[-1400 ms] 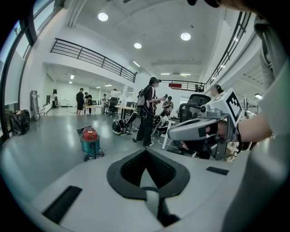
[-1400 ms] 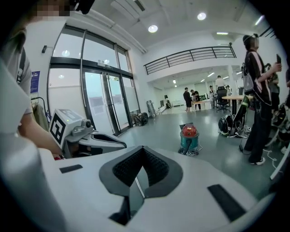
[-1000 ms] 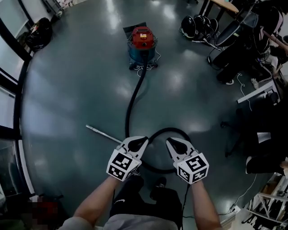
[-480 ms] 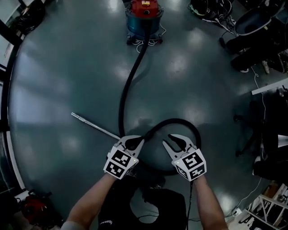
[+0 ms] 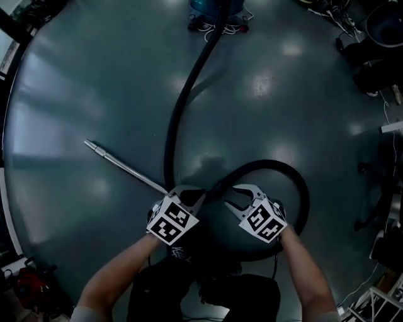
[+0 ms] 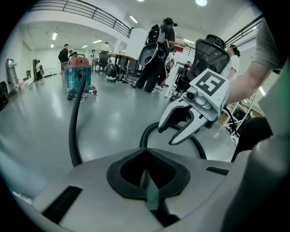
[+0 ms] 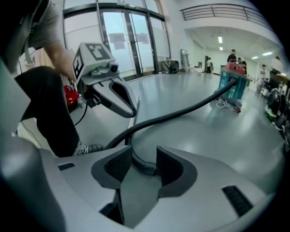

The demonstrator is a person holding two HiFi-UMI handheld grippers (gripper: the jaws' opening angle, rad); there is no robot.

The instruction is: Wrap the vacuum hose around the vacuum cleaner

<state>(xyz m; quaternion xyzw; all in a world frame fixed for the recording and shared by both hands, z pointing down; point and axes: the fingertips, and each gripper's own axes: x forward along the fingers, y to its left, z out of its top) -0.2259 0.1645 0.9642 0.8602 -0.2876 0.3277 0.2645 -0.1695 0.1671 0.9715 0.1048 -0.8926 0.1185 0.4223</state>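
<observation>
Lower now, near the floor (image 5: 94,82), the left gripper (image 5: 198,196) sits pressed together, empty. The right gripper (image 5: 232,196), its jaws just spreading, straddles the vacuum hose (image 5: 179,113) unsqueezed. That hose runs lengthwise away to the vacuum cleaner (image 5: 214,5) far ahead.

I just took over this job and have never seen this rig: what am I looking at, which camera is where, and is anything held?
No robot: a person holds a claw in each hand. The head view looks down from their head; each gripper view rides on its claw. On the floor lie a black hose running to the vacuum cleaner and a metal wand. The left claw is shut, empty. On the right claw the jaws have just been opening; the hose lies between them, ungripped.
</observation>
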